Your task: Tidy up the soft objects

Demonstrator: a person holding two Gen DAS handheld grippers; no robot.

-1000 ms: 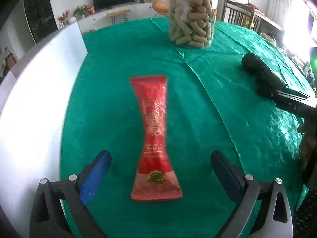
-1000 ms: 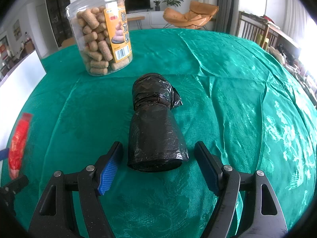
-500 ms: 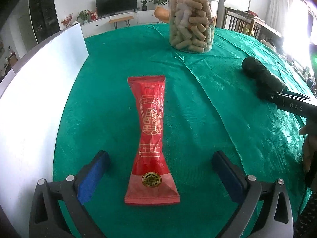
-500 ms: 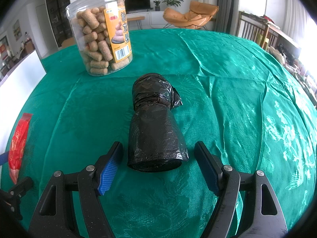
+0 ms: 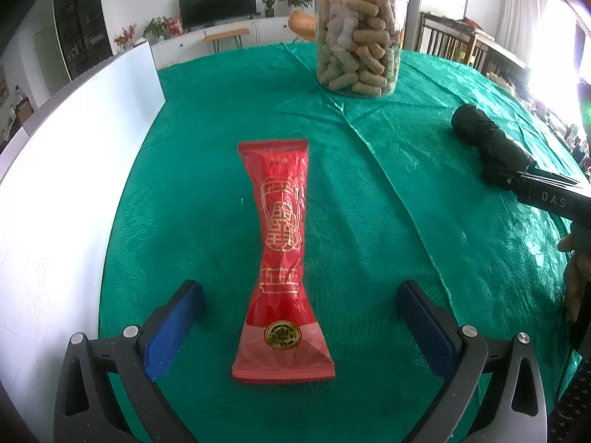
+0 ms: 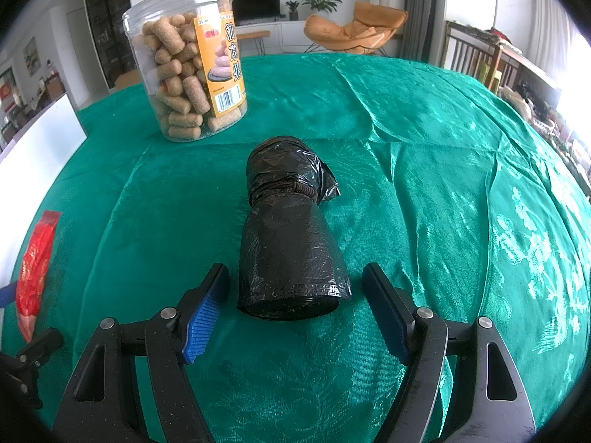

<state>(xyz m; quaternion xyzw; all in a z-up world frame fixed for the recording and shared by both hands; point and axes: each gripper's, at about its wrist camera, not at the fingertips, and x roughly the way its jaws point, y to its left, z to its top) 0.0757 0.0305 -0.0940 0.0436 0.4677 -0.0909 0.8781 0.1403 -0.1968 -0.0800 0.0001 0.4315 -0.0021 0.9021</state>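
Left wrist view: your left gripper (image 5: 300, 308) was spread wide, nothing gripped. The red packet (image 5: 282, 258) lay flat on the green tablecloth (image 5: 207, 170), near end between the fingers, touching neither pad.

Right wrist view: your right gripper (image 6: 295, 295) was wide apart too. The black bag roll (image 6: 290, 236) lay between the fingertips, clear of both pads. The snack jar (image 6: 192, 66) stood ahead-left.

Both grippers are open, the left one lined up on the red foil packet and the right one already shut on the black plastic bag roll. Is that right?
Not quite. The right wrist view shows the right gripper open too: its jaws stand either side of the black plastic bag roll with a gap on both sides, pressing nothing. The left gripper is open, lined up on the red foil packet.
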